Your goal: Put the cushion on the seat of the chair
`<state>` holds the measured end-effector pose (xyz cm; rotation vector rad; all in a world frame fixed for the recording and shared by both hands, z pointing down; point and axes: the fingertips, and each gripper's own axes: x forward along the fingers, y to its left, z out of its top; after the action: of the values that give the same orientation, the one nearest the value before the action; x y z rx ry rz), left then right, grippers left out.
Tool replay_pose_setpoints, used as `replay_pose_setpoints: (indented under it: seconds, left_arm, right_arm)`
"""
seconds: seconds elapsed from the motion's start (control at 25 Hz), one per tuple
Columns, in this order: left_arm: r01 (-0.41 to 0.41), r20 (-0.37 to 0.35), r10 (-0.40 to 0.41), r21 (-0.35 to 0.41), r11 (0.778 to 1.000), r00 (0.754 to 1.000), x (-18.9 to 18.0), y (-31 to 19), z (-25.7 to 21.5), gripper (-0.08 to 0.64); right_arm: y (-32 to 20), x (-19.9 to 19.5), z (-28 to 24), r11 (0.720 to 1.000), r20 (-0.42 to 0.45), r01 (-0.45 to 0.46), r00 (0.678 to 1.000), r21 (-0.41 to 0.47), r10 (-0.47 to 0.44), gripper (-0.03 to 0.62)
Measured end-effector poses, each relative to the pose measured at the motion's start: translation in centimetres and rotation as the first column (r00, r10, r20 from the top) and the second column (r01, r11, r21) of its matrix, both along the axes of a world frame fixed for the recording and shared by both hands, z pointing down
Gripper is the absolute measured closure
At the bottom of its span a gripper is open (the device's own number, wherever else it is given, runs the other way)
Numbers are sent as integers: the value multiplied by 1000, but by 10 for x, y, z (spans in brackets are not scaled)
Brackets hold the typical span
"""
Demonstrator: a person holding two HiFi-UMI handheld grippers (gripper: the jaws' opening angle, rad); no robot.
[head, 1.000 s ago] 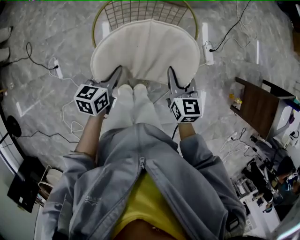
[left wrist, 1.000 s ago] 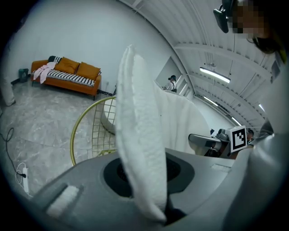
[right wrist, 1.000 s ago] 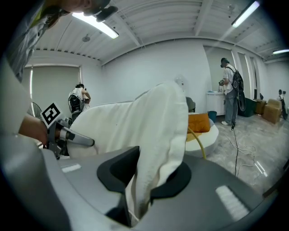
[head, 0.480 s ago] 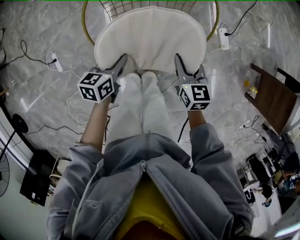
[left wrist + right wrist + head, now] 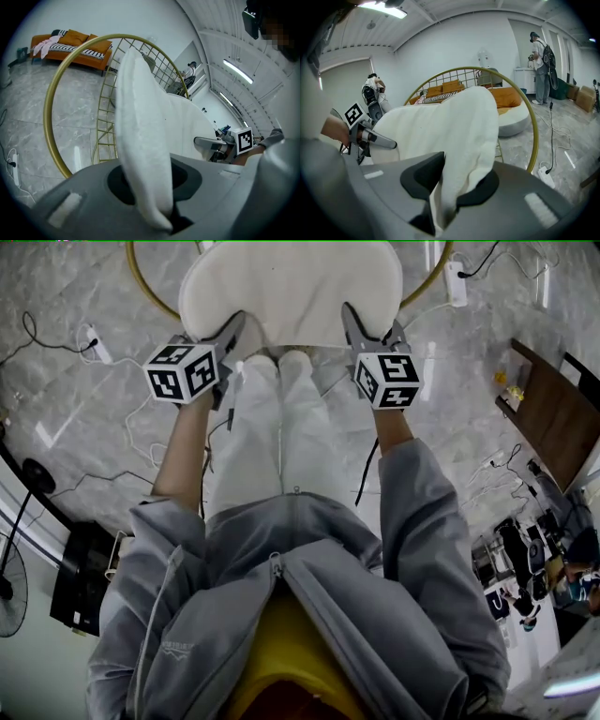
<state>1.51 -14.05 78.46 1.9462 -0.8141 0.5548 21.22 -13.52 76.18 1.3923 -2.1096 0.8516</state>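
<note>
Cushion (image 5: 291, 287), white and fleecy, is held over the chair (image 5: 148, 289), whose gold ring and wire back are seen behind and beneath it; whether the seat is touched cannot be told. The cushion's near edge is pinched at two corners. The left gripper (image 5: 234, 329) is clamped on the corner at the chair's left side: in the left gripper view a fold of the fabric is squeezed between the nearly closed jaws, and the cushion rises from them edge-on in front of the gold ring. The right gripper (image 5: 349, 317) is clenched likewise on the corner at the chair's right side, with a bunched fold gripped between its jaws. Both grippers are pointed at the chair and tilted downward. The person's legs (image 5: 277, 427), in white trousers, are planted just in front of the chair, between the two grippers. A power strip (image 5: 457, 282) is laid on the marble floor (image 5: 75, 446) just right of the chair, and a second strip (image 5: 91, 343) is laid to the chair's left. A brown table (image 5: 548, 418) is set well apart from the chair, on its right.
</note>
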Motion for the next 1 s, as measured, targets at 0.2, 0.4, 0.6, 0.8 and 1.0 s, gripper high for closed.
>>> replay_pose_setpoints:
  seconds: [0.2, 0.4, 0.6, 0.8, 1.0]
  left_arm:
    - [-13, 0, 13, -34, 999, 1000, 3, -15, 24, 491]
    - [-57, 2, 58, -69, 996, 998, 14, -25, 44, 488]
    - [-75, 49, 81, -118, 990, 995, 22, -26, 68, 485]
    - [-89, 146, 109, -141, 986, 983, 19, -33, 85, 441]
    - [-30, 296, 77, -159, 987, 952, 2, -50, 98, 310]
  right_arm:
    - [-15, 4, 26, 999, 2, 2, 1000, -38, -2, 502]
    - [-24, 18, 54, 995, 29, 25, 999, -101, -23, 500]
    - [-27, 27, 83, 982, -10, 28, 999, -184, -30, 492]
    - [-29, 31, 101, 971, -71, -13, 997, -239, -4, 485]
    - [-31, 34, 115, 955, -129, -41, 992, -294, 3, 452]
